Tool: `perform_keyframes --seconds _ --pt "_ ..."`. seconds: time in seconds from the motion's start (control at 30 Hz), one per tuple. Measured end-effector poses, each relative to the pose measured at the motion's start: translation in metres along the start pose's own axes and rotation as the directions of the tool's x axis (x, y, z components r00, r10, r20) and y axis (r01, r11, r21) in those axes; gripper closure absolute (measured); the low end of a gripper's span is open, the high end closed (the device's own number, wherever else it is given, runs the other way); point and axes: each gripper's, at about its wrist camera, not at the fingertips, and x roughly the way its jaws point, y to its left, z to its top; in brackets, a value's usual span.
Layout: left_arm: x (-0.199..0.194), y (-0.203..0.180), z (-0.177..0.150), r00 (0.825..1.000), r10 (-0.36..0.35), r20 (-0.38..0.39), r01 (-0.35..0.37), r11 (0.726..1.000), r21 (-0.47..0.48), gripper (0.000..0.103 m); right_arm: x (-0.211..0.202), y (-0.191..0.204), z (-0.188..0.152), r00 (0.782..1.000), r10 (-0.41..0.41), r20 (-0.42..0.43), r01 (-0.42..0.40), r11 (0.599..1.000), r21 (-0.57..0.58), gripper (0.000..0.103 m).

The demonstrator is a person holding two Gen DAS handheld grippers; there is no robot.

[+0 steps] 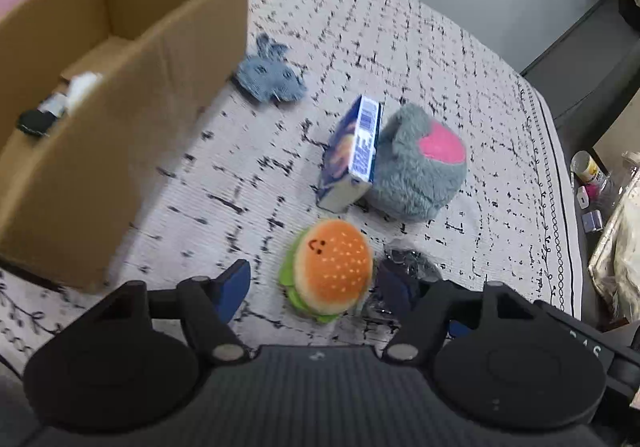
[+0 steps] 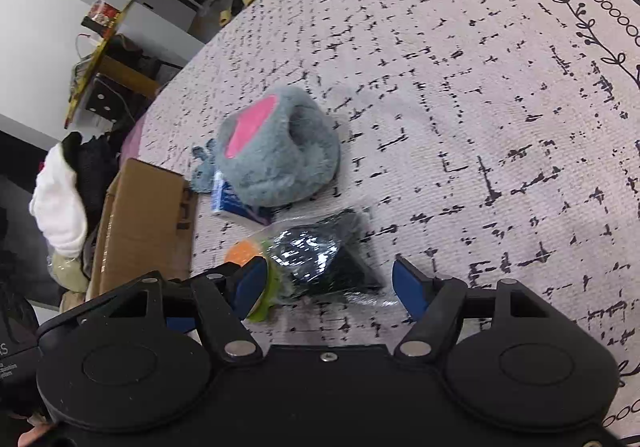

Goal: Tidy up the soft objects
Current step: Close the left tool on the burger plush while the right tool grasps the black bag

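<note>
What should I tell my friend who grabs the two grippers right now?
Left gripper: open around the burger plush, not squeezing.
Right gripper: open around the dark plastic-wrapped bundle, not gripping.
On the bed cover: grey plush touching the blue box, small blue knit toy beside the cardboard box.
Done: a few items inside.
Left: everything else.

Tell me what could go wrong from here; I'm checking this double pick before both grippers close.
1. The left gripper brackets the burger plush, but its right finger sits against the plastic bag of dark items, so it may snag the bag.
2. The right gripper straddles that bag beside the burger; its left finger may pinch the plush.
3. The blue carton leaning on the grey plush could topple if jostled.
</note>
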Motion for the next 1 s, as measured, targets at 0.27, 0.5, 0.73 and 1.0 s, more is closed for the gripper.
perform_keyframes --seconds 0.27,0.5,0.73,1.0 --pt "0.018 -0.002 0.002 1.0 0.017 -0.019 -0.018 0.999 -0.042 0.059 0.006 -0.007 0.001 1.0 -0.014 -0.012 0.014 1.0 0.007 0.034" --pt "0.004 0.007 0.006 1.0 0.018 -0.007 -0.019 0.997 -0.069 0.066 0.012 0.004 0.002 1.0 -0.013 0.001 0.013 0.999 -0.05 0.034" --pt "-0.017 0.012 0.003 0.999 0.033 0.007 -0.033 0.999 -0.036 0.066 0.026 0.02 -0.003 0.999 -0.034 -0.012 0.032 0.99 -0.14 0.034" --pt "-0.05 0.013 0.001 0.997 0.046 0.066 -0.048 0.998 0.041 0.066 0.017 0.031 -0.014 0.998 -0.056 -0.009 0.053 0.975 -0.216 0.065"
